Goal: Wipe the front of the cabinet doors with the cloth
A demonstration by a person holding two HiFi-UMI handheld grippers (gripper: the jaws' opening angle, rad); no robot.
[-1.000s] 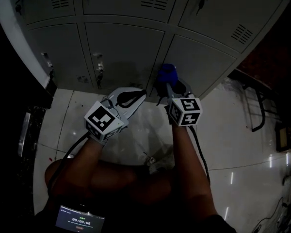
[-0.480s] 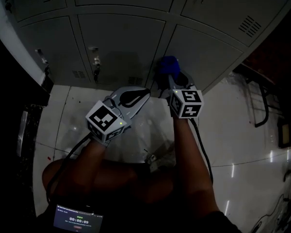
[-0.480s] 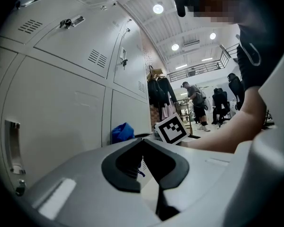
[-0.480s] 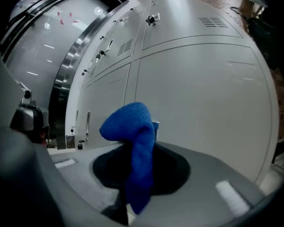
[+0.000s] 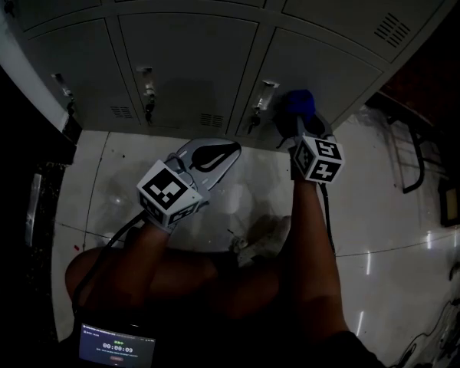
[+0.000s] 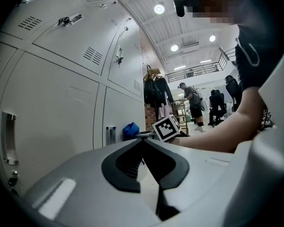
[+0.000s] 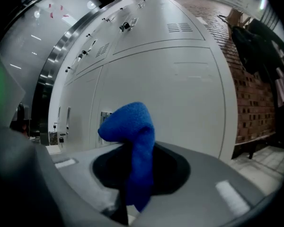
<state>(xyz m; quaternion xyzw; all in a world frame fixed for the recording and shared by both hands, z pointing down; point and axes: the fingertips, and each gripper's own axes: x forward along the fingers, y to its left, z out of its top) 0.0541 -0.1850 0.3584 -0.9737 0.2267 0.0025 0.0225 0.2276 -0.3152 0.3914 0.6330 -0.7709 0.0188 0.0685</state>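
Note:
Grey locker-style cabinet doors (image 5: 192, 60) fill the top of the head view. My right gripper (image 5: 297, 117) is shut on a blue cloth (image 5: 299, 100), which is held up against the lower right door just right of its latch (image 5: 261, 102). In the right gripper view the cloth (image 7: 131, 126) sticks up from between the jaws of the right gripper (image 7: 137, 150), in front of that door (image 7: 180, 93). My left gripper (image 5: 231, 146) hangs lower, over the floor, shut with nothing in it. Seen from the left gripper (image 6: 144, 139) view, its jaws meet at the tips beside the doors (image 6: 52, 108).
The middle door carries a latch with keys (image 5: 147, 98). Glossy floor tiles (image 5: 383, 228) spread below the cabinet. A dark metal frame (image 5: 414, 159) stands at the right. People (image 6: 194, 105) and hanging coats (image 6: 156, 91) are far behind, near a brick wall (image 7: 255, 98).
My right gripper has carried the blue cloth to the right along the lower doors, past the latch onto the right door. The left gripper has hardly moved.

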